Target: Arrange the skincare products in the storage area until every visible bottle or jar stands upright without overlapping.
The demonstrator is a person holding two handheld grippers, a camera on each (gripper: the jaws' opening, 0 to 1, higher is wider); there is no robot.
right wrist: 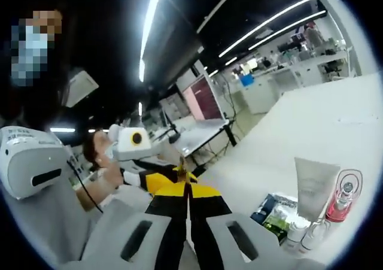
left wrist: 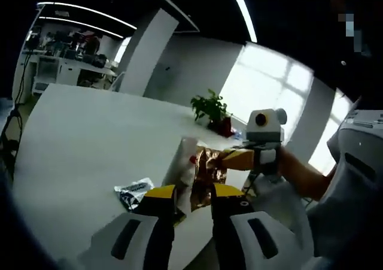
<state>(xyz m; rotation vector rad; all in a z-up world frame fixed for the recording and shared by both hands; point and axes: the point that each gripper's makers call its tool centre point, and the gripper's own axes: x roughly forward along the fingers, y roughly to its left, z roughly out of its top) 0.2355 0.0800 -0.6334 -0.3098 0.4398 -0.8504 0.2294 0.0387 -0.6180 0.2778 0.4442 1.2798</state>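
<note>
In the left gripper view, the left gripper (left wrist: pixel 192 199) has its two yellow-tipped jaws closed on a crinkled gold and brown packet (left wrist: pixel 206 173), which stands up between them above the white table (left wrist: pixel 84 150). The right gripper (left wrist: pixel 239 158) comes in from the right side of this view and its yellow tip touches the upper right part of the same packet. Just behind the packet, on its left side, there is a pale tube or sachet (left wrist: pixel 187 156), and I cannot tell if it touches the packet. A small flat black and white sachet (left wrist: pixel 134 192) lies on the table to the left of the packet, near the left jaw. A potted green plant (left wrist: pixel 211 111) stands far behind the packet, at the far edge of the table. In the right gripper view, the jaws of the right gripper (right wrist: pixel 188 205) are pressed together, with a thin edge of something between them; what it is I cannot tell. To the right of these jaws, a white tube (right wrist: pixel 313 186) stands on its cap, a clear pink pack with a small bottle (right wrist: pixel 343 199) is just beside it, and a dark flat sachet (right wrist: pixel 276 216) lies in front of the tube.
</note>
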